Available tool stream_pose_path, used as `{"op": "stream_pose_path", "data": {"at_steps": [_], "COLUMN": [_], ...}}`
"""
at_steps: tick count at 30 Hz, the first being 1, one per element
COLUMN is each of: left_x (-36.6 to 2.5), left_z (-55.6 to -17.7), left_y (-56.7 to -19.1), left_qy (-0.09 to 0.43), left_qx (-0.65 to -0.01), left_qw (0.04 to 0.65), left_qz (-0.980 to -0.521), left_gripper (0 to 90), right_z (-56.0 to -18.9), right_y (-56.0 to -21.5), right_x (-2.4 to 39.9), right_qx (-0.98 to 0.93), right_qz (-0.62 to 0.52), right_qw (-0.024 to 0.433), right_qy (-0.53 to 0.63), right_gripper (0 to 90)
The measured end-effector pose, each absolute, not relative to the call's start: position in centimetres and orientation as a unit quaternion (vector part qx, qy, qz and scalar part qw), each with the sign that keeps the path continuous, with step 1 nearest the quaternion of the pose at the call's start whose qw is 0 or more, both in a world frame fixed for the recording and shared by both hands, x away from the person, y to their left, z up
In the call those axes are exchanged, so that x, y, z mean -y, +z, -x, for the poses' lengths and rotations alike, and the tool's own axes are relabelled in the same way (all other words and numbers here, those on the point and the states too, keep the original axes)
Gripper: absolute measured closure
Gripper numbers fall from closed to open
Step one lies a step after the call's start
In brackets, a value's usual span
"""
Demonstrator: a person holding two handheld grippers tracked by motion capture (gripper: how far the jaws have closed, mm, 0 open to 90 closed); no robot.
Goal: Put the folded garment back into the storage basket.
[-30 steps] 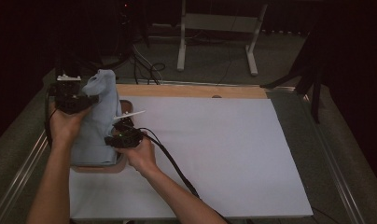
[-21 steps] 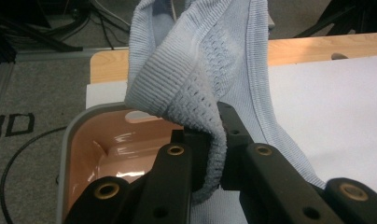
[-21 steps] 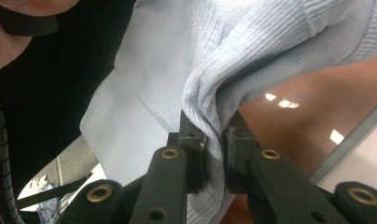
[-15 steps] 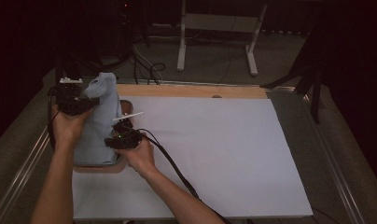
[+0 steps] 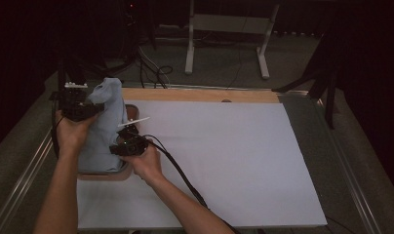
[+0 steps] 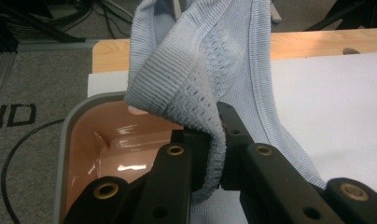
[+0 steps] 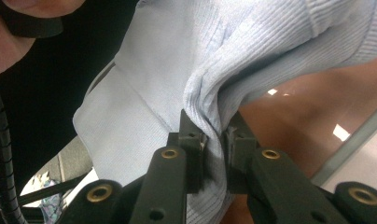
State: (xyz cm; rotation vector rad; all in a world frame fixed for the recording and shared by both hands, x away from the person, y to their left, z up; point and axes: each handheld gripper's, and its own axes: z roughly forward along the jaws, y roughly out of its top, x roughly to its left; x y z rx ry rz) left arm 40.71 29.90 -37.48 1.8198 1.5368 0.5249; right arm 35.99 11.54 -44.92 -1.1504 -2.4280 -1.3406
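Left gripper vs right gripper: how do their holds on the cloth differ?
The left gripper pinches the blue knit cloth high, near its raised top; the right gripper pinches it lower, by the bin rim. Left holds a ribbed edge, right a plain fold. Both are shut on it.

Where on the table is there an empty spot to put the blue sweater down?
The white sheet is bare from right of the right gripper across to its right edge, bordered by the wooden strip behind. It is crowded at the left: the tub, the blue sweater and the left gripper sit together there.
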Motion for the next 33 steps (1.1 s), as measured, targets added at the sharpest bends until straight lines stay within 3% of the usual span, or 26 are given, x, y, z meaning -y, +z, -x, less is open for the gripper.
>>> {"op": "stream_pose_path", "data": {"at_steps": [33], "left_x": [-30.0], "left_z": [-41.3], "left_y": [-39.6], "left_qy": [0.191], "left_qx": [-0.607], "left_qw": [0.323], "left_qz": [-0.700], "left_gripper": [84.7], "right_z": [-36.2], "right_y": [-45.9], "right_x": [-12.0], "right_qx": [0.819], "right_qz": [0.387], "right_qw": [0.077], "right_qy": [-0.417], "right_gripper": [79.1]}}
